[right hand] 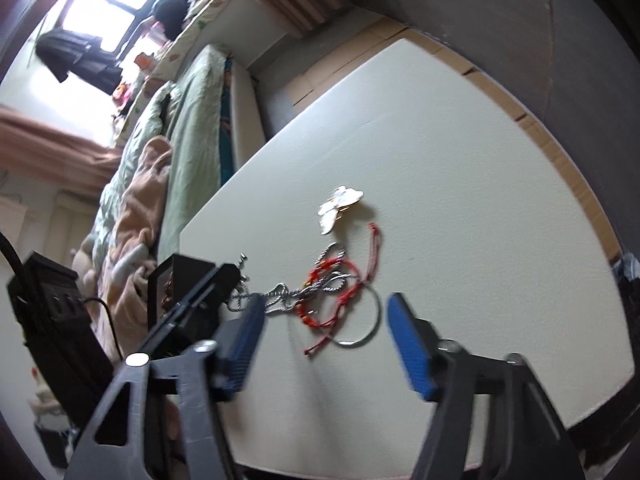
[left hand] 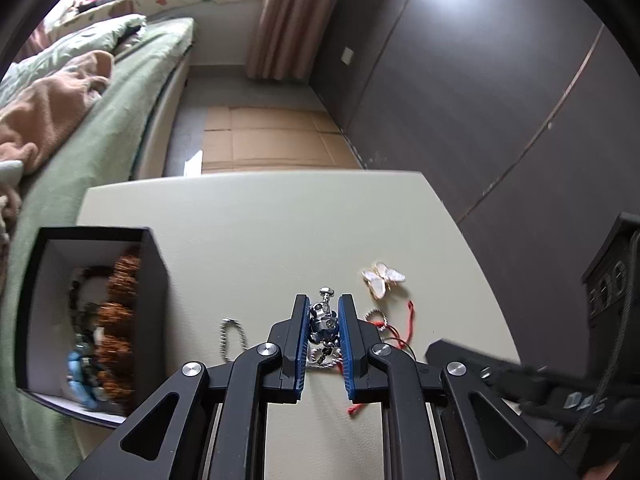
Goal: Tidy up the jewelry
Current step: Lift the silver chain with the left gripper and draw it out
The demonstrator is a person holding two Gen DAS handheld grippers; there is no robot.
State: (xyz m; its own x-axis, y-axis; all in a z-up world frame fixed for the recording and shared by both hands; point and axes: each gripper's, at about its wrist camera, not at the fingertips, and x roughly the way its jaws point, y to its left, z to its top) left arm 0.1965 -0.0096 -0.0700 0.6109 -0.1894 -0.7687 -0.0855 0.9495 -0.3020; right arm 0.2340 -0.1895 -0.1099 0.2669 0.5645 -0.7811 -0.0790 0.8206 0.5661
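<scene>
My left gripper [left hand: 324, 304] is shut on a silver and blue pendant [left hand: 325, 318], a little above the pale table [left hand: 260, 220]. The pendant's twisted silver chain [right hand: 280, 292] trails from it into a tangle with a red cord bracelet [right hand: 344, 280] and a thin silver bangle [right hand: 370, 330]. My right gripper [right hand: 326, 308] stands open over that tangle, its blue pads [right hand: 408, 344] clear of it on both sides. A white butterfly clip [left hand: 382, 278] lies just beyond. A small silver chain [left hand: 232, 336] lies left of my left gripper.
An open black box [left hand: 154, 280] with several bead bracelets [left hand: 118, 320] in it stands at the table's left edge. A bed [left hand: 100, 140] with green bedding runs along the left, a dark wall [left hand: 480, 100] on the right. Flat cardboard [left hand: 272, 140] lies on the floor beyond the table.
</scene>
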